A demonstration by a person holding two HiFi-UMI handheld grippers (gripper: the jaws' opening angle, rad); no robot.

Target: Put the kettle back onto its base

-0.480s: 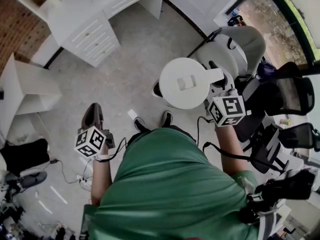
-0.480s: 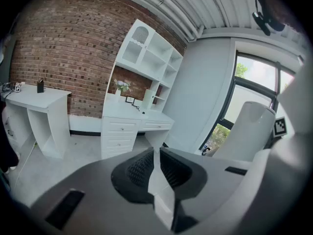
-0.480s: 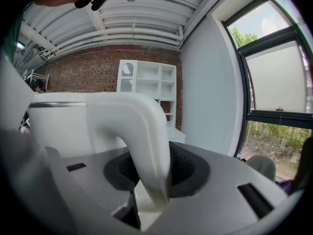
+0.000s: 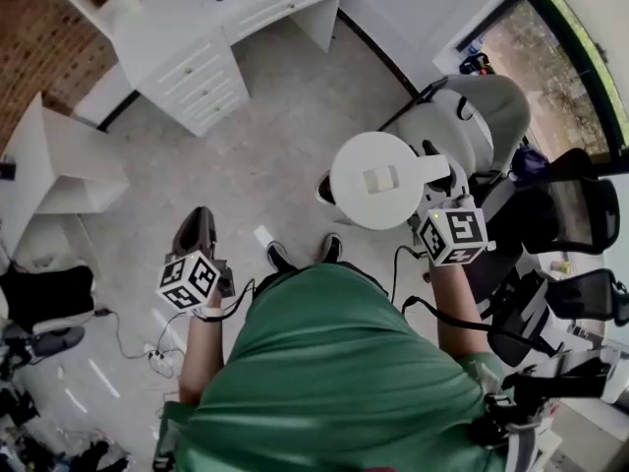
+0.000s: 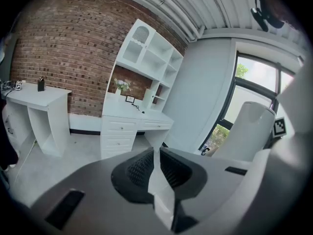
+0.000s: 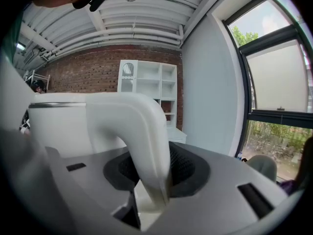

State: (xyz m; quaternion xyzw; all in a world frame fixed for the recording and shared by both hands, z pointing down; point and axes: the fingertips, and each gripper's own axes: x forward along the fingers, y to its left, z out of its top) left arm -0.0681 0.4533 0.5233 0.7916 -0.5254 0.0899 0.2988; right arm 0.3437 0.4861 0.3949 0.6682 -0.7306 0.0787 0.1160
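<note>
- My right gripper is clamped on the curved handle of the round white plastic kettle.
- The kettle hangs in the air above the grey floor, near a grey chair.
- My left gripper is empty, its jaws almost together.

The kettle hangs over the floor just ahead of the person's shoes. Its handle sits between the jaws of the right gripper, which lies to its right. A chair stands just behind and to the right of the kettle, with more chairs further right. The left gripper is well apart to the kettle's left. A desk stands at the floor's far left edge against the wall, with shelves on it. A table stands nearer along the left edge.
</note>
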